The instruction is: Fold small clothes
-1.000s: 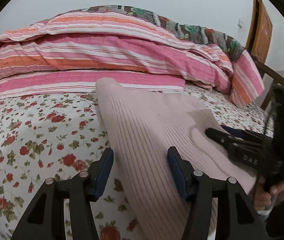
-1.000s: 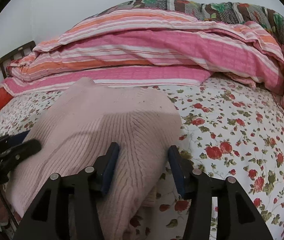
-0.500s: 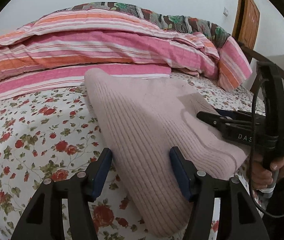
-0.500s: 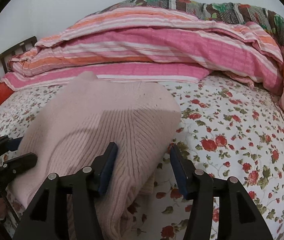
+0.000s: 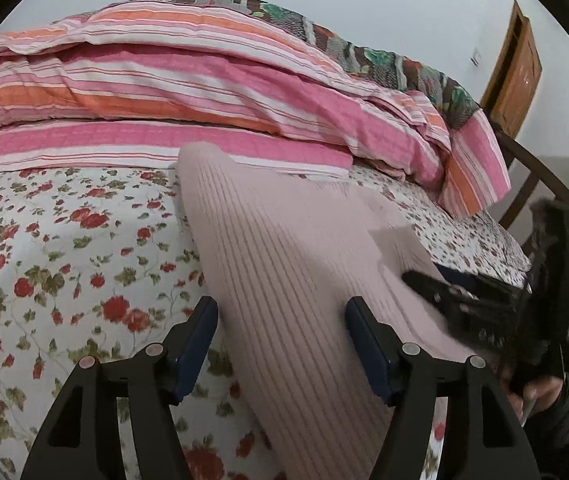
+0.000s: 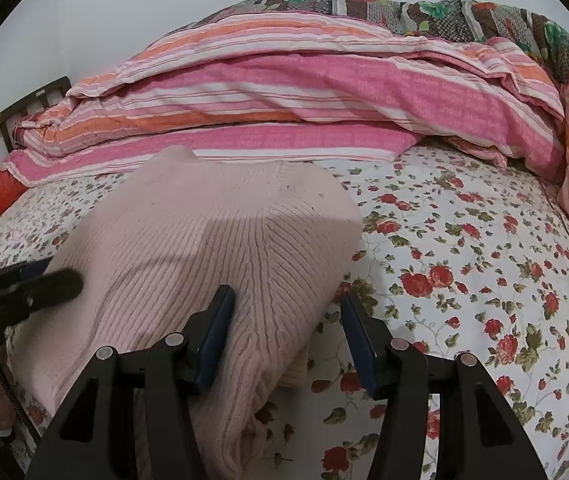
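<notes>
Folded pink ribbed sweater [image 5: 284,264] lying on the floral bed sheet [image 5: 44,248] near a striped quilt [image 5: 204,80], left gripper [image 5: 280,344] fingers apart and just opening, sweater edge between them, right gripper [image 6: 286,332] fingers apart over the sweater's corner

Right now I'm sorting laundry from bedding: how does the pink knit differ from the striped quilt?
The pink knit is plain, ribbed and lies flat in front on the floral sheet; the striped quilt is pink, orange and white, bulkier, heaped behind. Both are pink and rest on the bed.
</notes>
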`<state>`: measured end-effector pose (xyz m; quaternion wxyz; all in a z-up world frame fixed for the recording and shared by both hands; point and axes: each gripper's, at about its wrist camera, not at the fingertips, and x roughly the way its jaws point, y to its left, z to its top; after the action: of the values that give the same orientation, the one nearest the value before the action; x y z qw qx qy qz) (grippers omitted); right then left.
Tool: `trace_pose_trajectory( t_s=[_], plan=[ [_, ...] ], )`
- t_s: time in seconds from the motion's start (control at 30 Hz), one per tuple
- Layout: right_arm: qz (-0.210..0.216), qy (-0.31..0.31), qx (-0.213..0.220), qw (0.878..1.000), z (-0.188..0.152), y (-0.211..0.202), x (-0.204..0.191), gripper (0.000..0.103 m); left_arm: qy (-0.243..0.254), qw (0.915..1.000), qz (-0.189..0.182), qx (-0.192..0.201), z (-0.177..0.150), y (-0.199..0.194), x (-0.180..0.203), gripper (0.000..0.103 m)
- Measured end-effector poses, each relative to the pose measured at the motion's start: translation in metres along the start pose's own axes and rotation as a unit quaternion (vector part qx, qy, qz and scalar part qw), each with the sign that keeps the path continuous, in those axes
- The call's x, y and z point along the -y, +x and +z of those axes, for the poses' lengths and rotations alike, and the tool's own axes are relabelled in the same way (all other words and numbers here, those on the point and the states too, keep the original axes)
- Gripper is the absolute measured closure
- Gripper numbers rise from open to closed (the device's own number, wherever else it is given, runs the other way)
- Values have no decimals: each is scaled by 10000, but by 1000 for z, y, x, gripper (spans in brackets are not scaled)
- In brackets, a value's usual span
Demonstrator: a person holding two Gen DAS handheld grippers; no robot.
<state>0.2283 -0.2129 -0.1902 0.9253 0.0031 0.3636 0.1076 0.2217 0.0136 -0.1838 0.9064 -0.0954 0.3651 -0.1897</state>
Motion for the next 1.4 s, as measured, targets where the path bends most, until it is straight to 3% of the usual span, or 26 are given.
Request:
trace_pose_trajectory(
  t_s=[0.4,0.67,0.93,1.1,1.13,1.17,1.2,1.23,1.27,1.4],
  plan=[
    [-69,-100,77,9999,-2,-2,-3,49,-843,9962,-154,-178,33,33,-32,37],
    [-149,-233,70,9996,1,-3,-8,49,-613,9980,53,-150,35,36,-29,37],
    [143,23,235,9996,19,-13,-4,48,-483,9985,233,-137,33,33,-22,38],
    [-65,-139,241,9996,14,0,-11,48,-405,9988,267,-113,30,30,-18,38],
    [-54,-110,234,9997,13,2,-10,49,-358,9989,284,-100,30,29,-16,38],
    [18,-61,234,9997,12,2,-8,59,-303,9991,294,-66,29,27,-14,38],
    [279,14,216,9994,12,1,-5,76,-251,9993,293,-4,29,25,-12,39],
    [383,56,261,9989,13,-3,-3,78,-197,9994,264,64,28,21,-10,41],
    [416,47,360,9985,13,-7,-3,89,-156,9996,221,120,28,19,-10,41],
    [580,70,671,9960,15,-22,2,92,-41,9995,97,295,29,10,-6,41]
  ],
)
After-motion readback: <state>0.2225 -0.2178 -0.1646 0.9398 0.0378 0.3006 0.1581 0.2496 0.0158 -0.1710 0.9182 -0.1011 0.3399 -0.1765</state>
